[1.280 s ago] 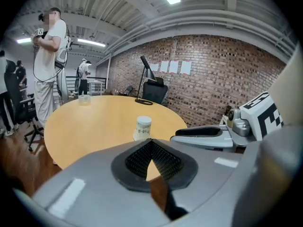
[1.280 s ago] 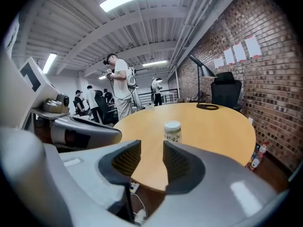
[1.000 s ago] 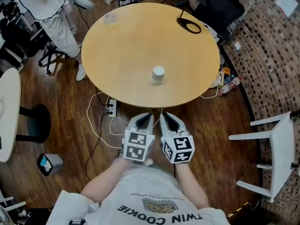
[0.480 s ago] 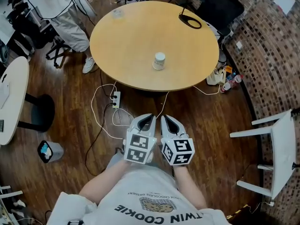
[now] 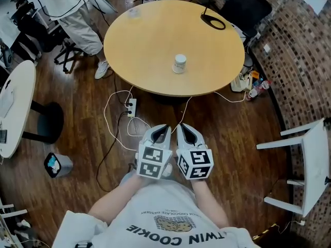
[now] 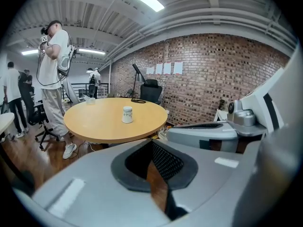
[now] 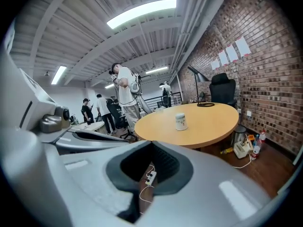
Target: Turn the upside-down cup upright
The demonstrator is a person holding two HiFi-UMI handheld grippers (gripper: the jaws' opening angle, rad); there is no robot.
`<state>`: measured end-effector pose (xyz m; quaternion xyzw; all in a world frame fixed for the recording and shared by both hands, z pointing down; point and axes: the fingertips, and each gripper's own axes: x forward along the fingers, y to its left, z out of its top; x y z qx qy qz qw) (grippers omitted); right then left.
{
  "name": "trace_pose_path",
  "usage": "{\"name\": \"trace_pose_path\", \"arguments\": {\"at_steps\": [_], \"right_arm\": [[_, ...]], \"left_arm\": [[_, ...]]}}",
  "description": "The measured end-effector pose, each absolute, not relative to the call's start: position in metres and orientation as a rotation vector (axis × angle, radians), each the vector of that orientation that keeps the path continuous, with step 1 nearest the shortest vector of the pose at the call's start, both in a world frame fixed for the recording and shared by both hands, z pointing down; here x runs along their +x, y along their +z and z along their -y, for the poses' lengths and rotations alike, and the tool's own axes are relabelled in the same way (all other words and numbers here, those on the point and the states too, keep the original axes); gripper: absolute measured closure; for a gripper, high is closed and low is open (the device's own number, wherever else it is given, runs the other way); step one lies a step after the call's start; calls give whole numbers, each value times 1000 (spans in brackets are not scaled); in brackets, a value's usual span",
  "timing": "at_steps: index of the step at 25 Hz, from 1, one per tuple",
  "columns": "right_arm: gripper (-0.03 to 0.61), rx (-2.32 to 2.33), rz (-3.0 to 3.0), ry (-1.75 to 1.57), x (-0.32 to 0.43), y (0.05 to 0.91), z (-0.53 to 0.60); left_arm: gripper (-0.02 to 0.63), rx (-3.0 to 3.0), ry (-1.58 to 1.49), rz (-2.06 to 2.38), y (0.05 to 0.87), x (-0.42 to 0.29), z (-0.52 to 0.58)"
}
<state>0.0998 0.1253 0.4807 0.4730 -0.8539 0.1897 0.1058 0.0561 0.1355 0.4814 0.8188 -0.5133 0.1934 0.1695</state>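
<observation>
A white paper cup (image 5: 179,63) with a small green print stands upside-down near the middle of the round wooden table (image 5: 150,35). It also shows in the left gripper view as the cup (image 6: 127,114) and in the right gripper view as the cup (image 7: 180,121). Both grippers hang side by side close to my body, over the wooden floor and well short of the table's near edge. My left gripper (image 5: 165,127) is shut and holds nothing. My right gripper (image 5: 180,126) is shut and holds nothing as well.
On the table's far side lie a black ring-shaped object (image 5: 213,21) and a clear cup (image 5: 133,12). A power strip (image 5: 131,107) with cables lies on the floor under the table's edge. A white chair (image 5: 305,164) stands right, a bin (image 5: 57,164) left, a person (image 5: 67,9) beyond.
Both grippers have drawn back from the table together, so its near edge lies farther from them. The cup has not moved.
</observation>
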Motion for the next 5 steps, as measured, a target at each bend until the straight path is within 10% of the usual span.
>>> {"name": "trace_pose_path", "arguments": {"at_steps": [5], "right_arm": [[575,1387,2501,575,102,486,-128]], "left_arm": [[612,2336,546,1454,481,62,-134]]}}
